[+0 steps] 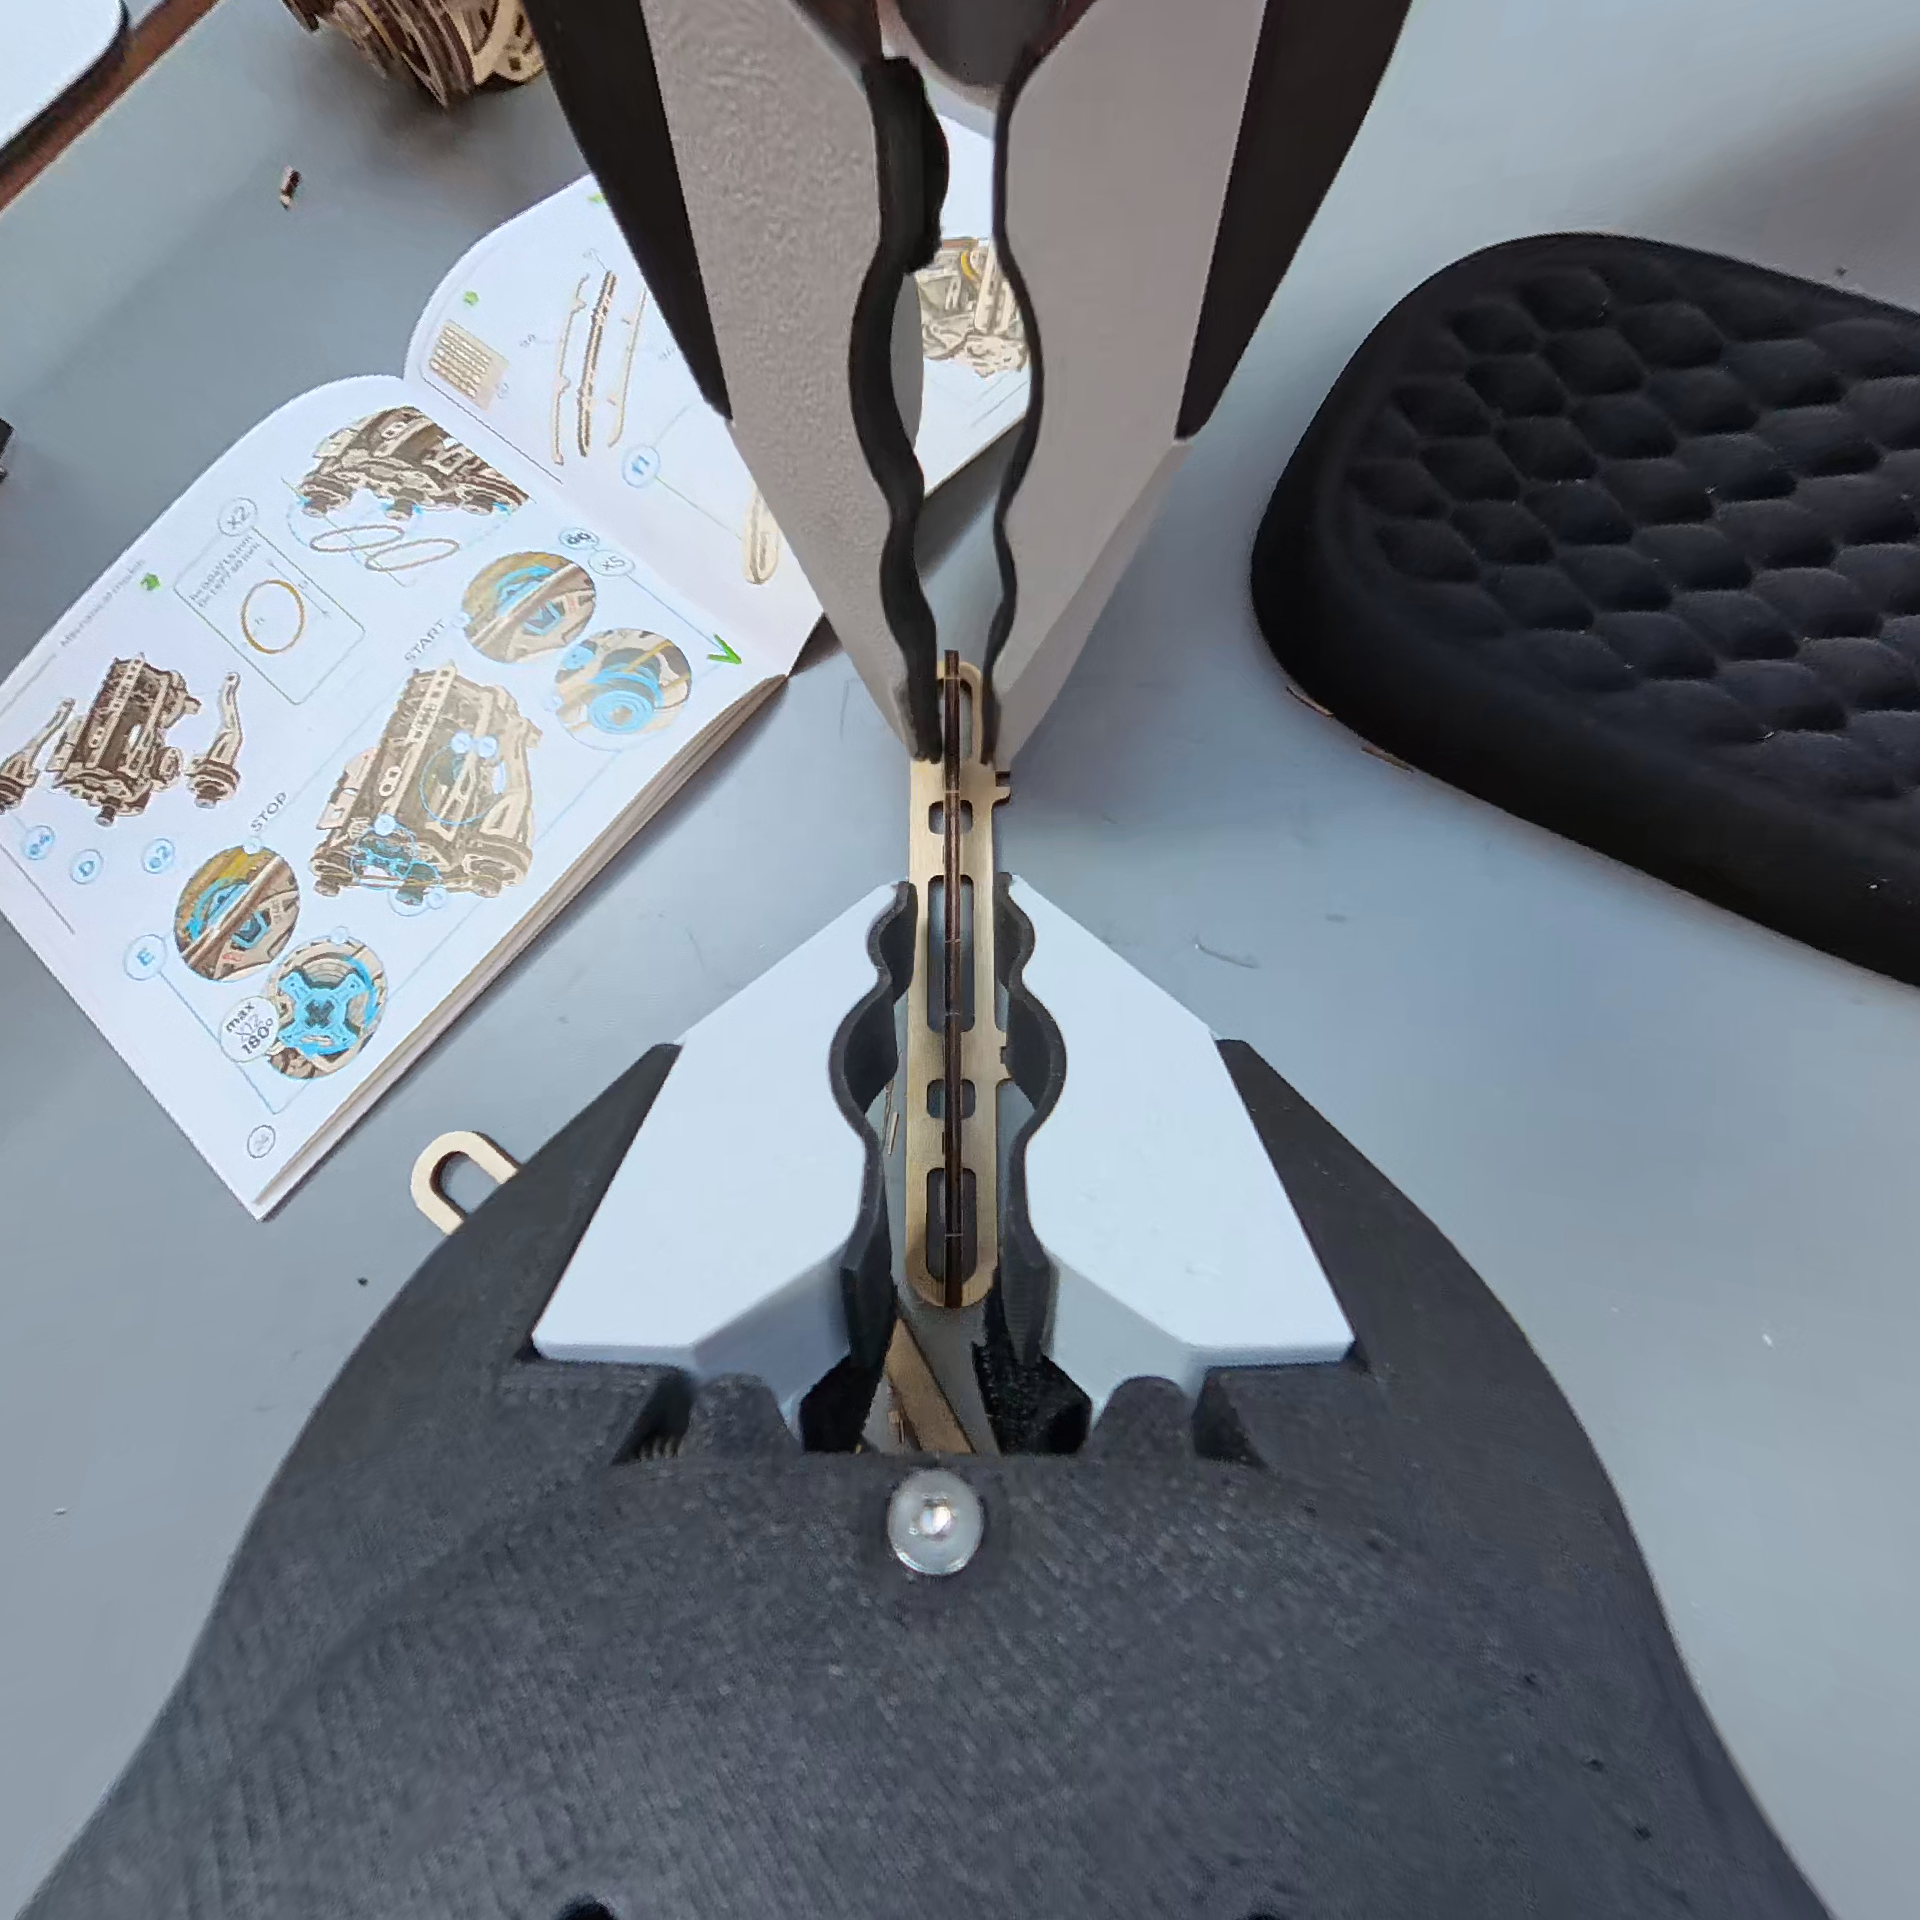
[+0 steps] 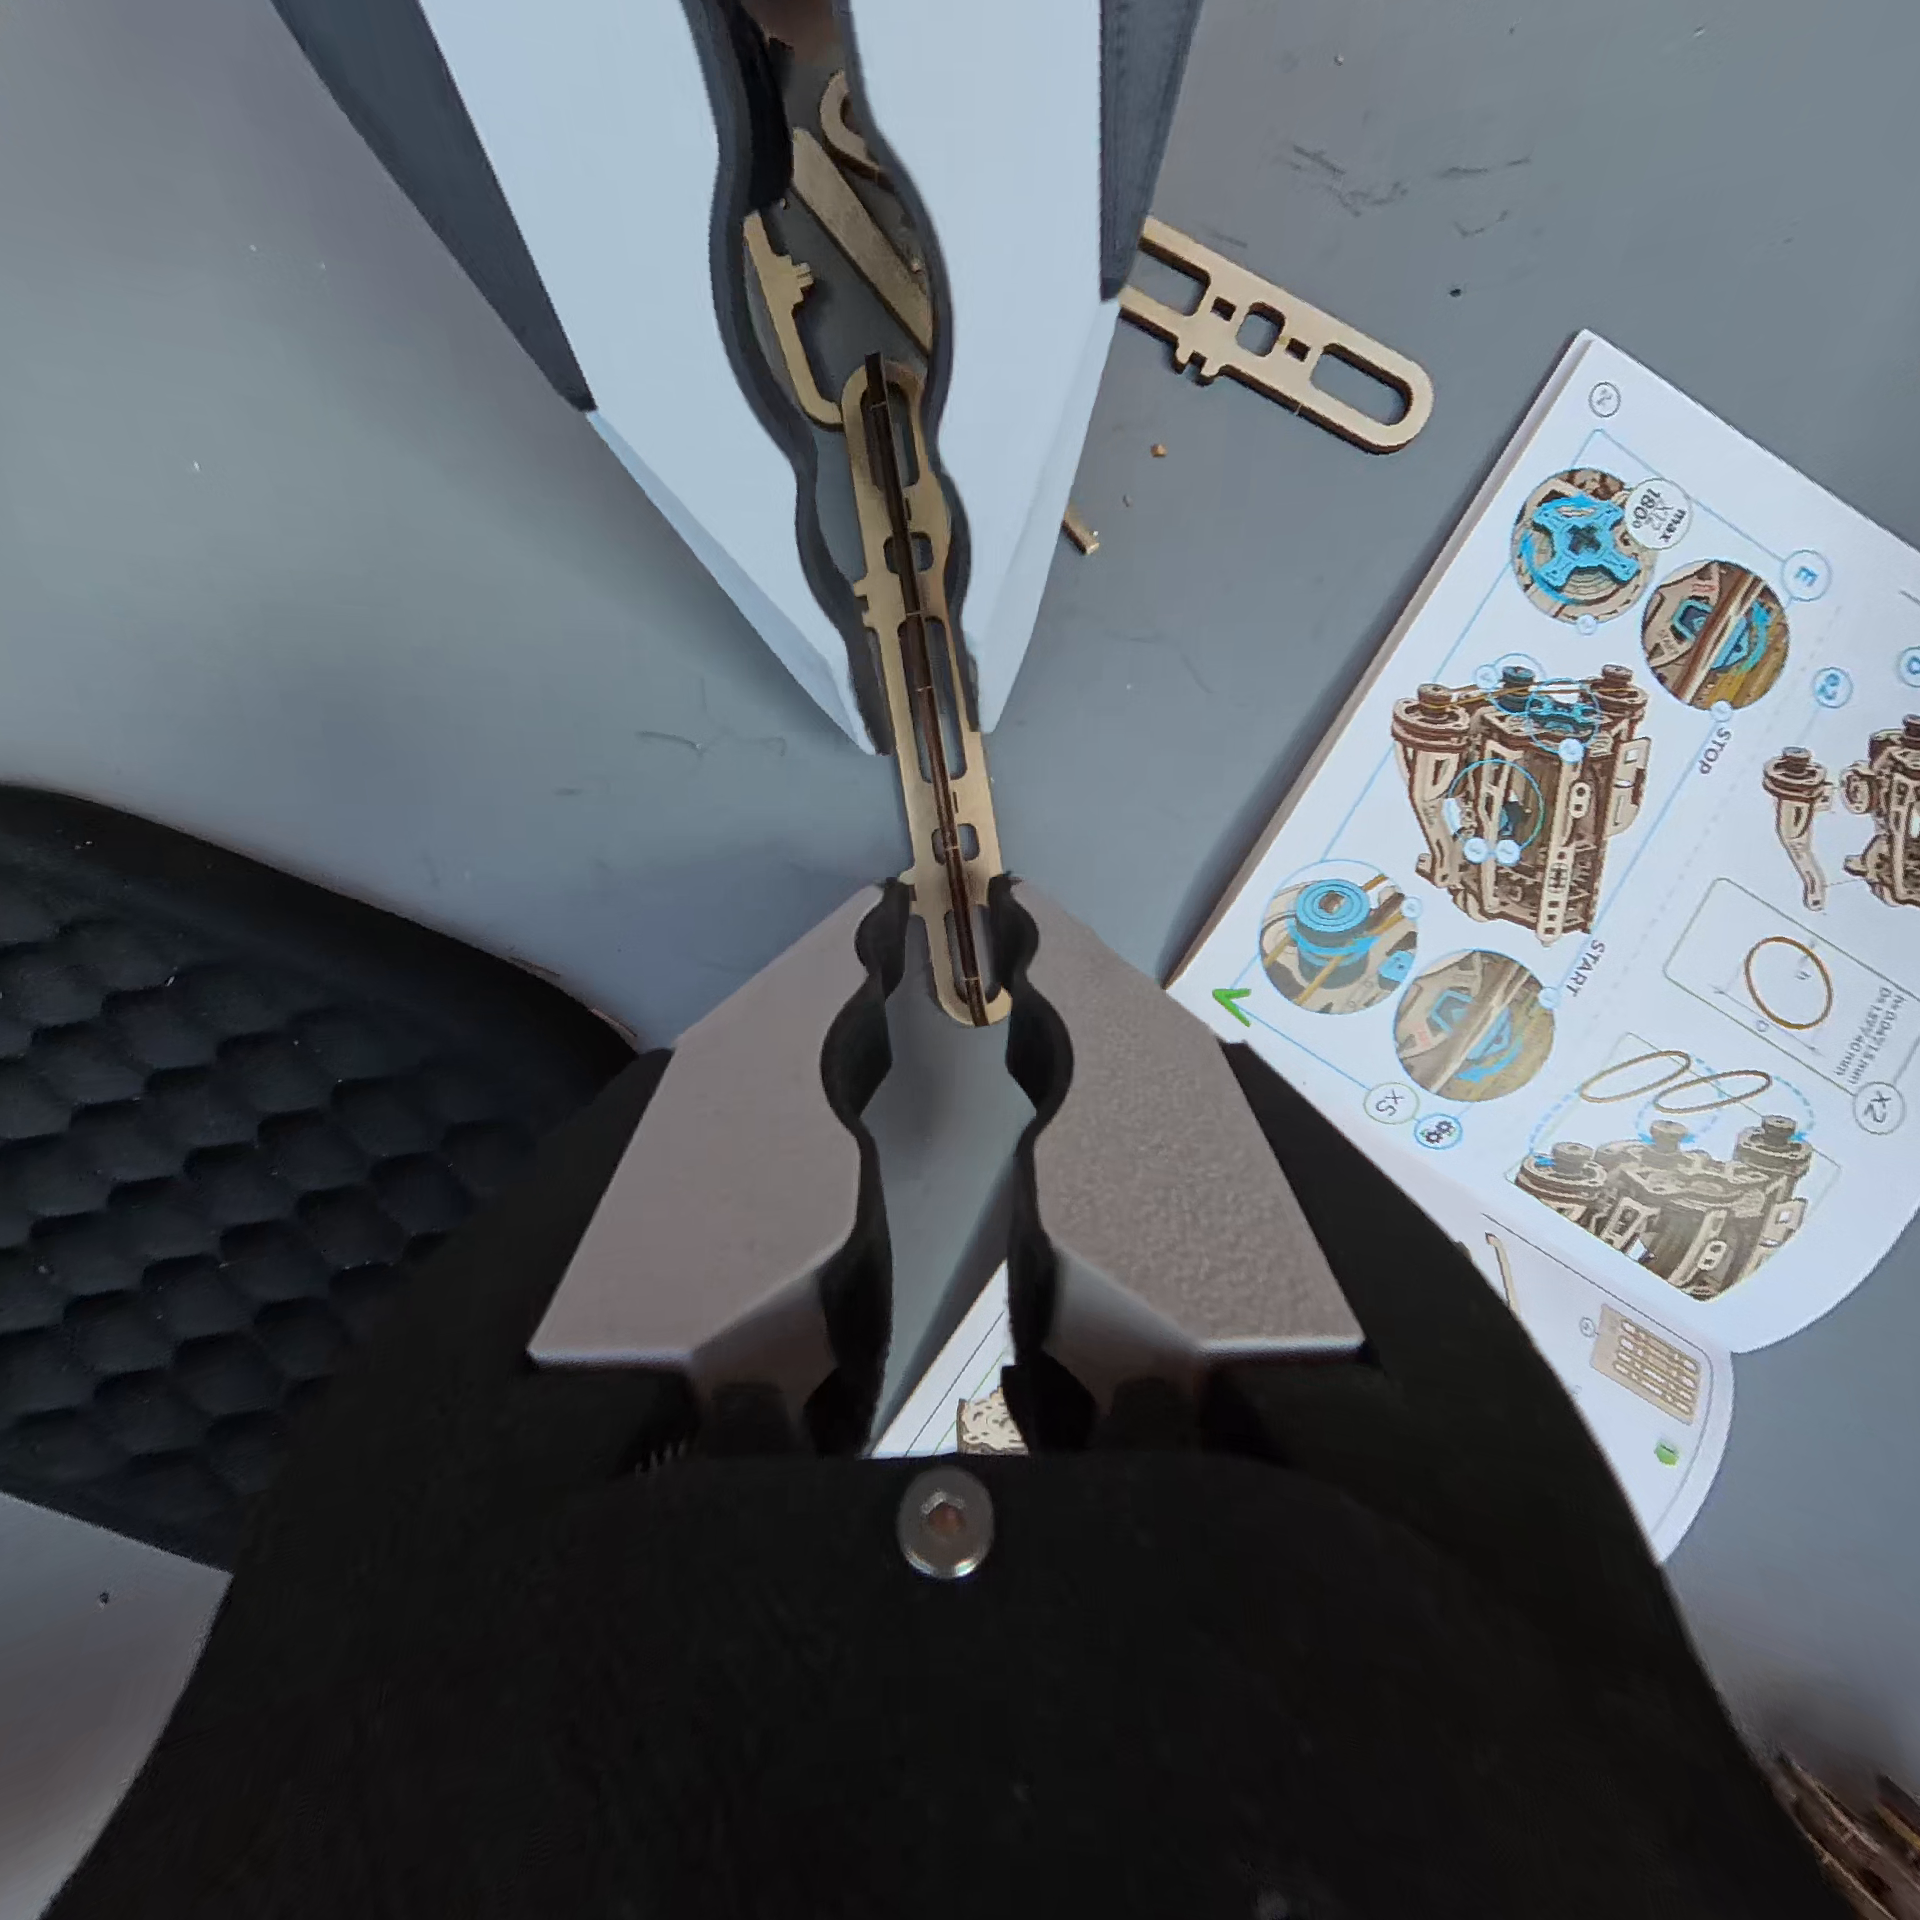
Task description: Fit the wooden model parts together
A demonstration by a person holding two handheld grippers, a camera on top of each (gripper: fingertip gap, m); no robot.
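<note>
A slim slotted wooden strip (image 1: 948, 987) hangs above the grey table, with a second thin wooden piece edge-on along its middle. My left gripper (image 1: 952, 902) is shut on the near half of the strip. My right gripper (image 1: 954, 727) comes in from the top and is shut on the far end. In the right wrist view the same strip (image 2: 930, 748) runs from my right gripper (image 2: 951, 920) up into the left gripper (image 2: 925, 727). The two grippers face each other tip to tip, a short length of strip bare between them.
An open instruction booklet (image 1: 364, 727) (image 2: 1610, 883) lies on the table (image 1: 1195, 935). A loose slotted strip (image 2: 1278, 332) (image 1: 457, 1179) lies near the left gripper, with other wooden parts (image 2: 810, 281) under it. A black honeycomb cushion (image 1: 1621, 582) (image 2: 208, 1039) lies alongside. A wooden model (image 1: 447, 52) stands far left.
</note>
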